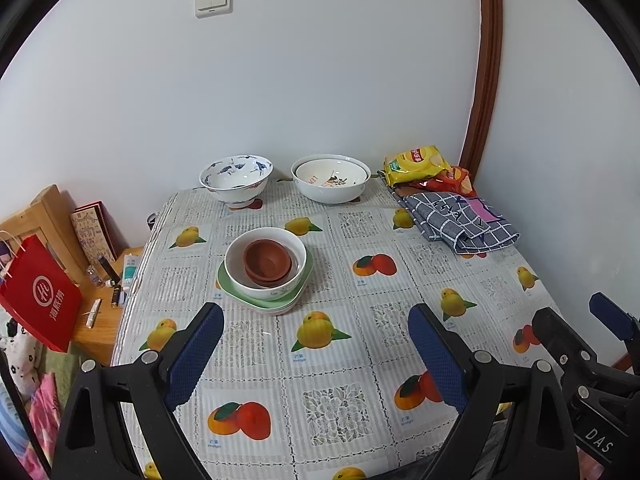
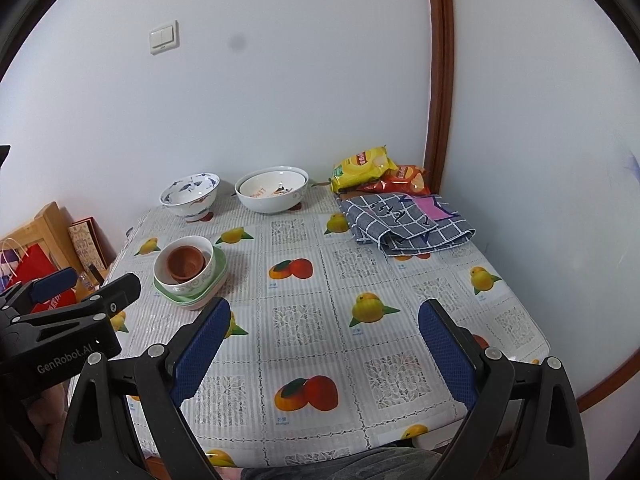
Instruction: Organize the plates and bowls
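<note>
Snack bags (image 1: pixel 416 164) and folded cloth (image 1: pixel 460 220) flank stacked bowls (image 1: pixel 266 264); both tongs (image 1: pixel 316 354) (image 2: pixel 324 350) gape, empty.

Even, soft indoor light in both views; no hard shadows, only faint ones under the bowls beyond the jaws. Mild sheen on the surface (image 1: pixel 320 240) ahead of the jaws. Strong fisheye bending at edges; black vignette in corners. Dark smudge on the wall (image 2: pixel 238 42) above the jaws. Focus sharp throughout.
</note>
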